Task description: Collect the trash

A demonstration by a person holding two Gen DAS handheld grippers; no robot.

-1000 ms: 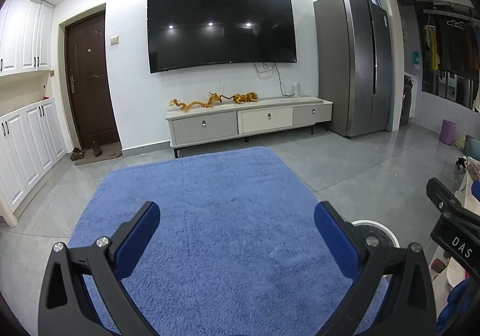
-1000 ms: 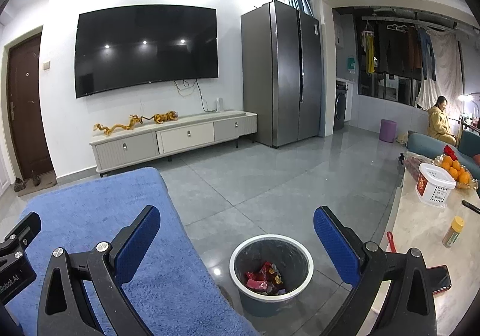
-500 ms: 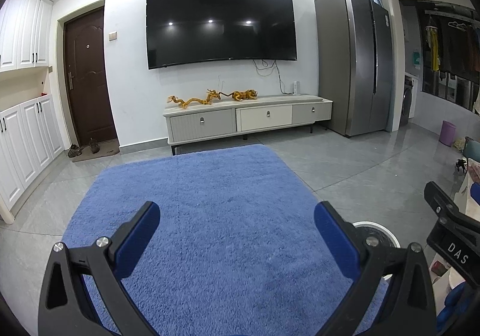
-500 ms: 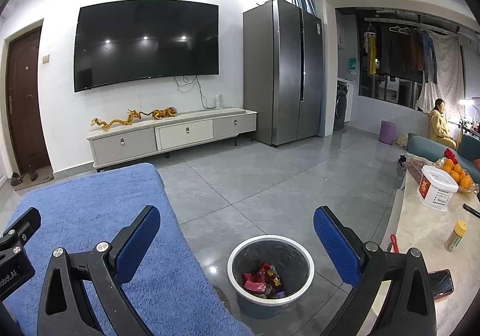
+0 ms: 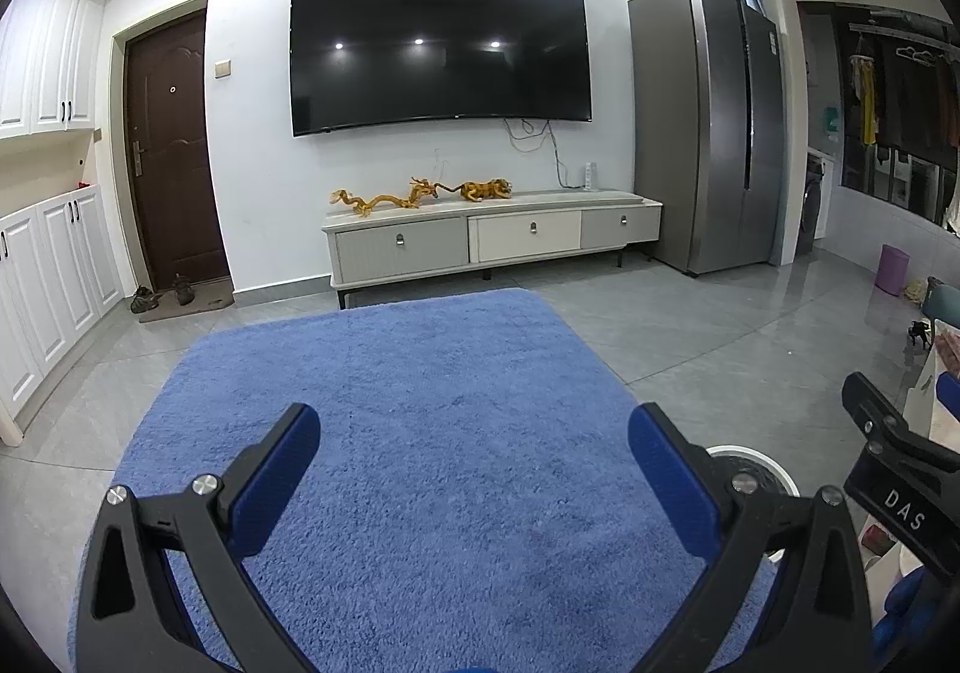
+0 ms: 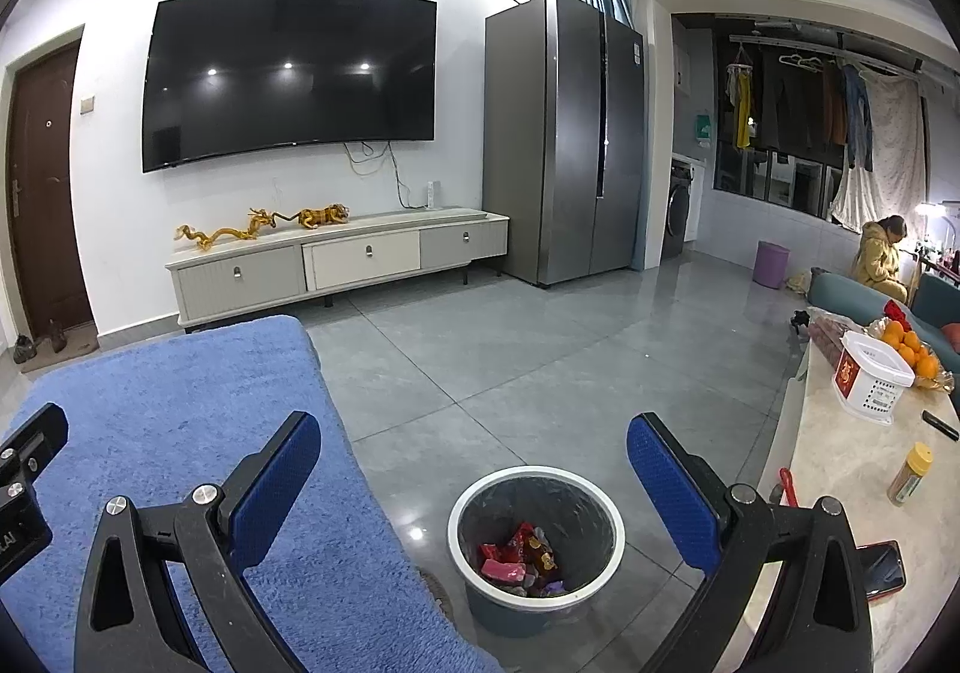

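A grey trash bin [image 6: 591, 499] with a white rim stands on the tiled floor beside the blue rug [image 6: 180, 433]. Red and pink wrappers [image 6: 519, 556] lie inside it. My right gripper [image 6: 474, 481] is open and empty, held above and just behind the bin. My left gripper [image 5: 474, 481] is open and empty over the blue rug [image 5: 420, 403]. The bin's rim [image 5: 762, 463] shows partly behind the left gripper's right finger. The right gripper's body [image 5: 900, 487] shows at the left wrist view's right edge.
A marble table [image 6: 852, 469] at right holds a white basket [image 6: 870, 379], oranges [image 6: 909, 349], a spice jar [image 6: 911, 472], a phone [image 6: 882, 568] and a red-handled tool [image 6: 787, 484]. A TV cabinet [image 6: 336, 265], fridge [image 6: 564, 132] and seated person [image 6: 879, 259] are far off.
Both views have tilted up slightly, so the room sits a little lower in frame. The grippers stay open and empty.
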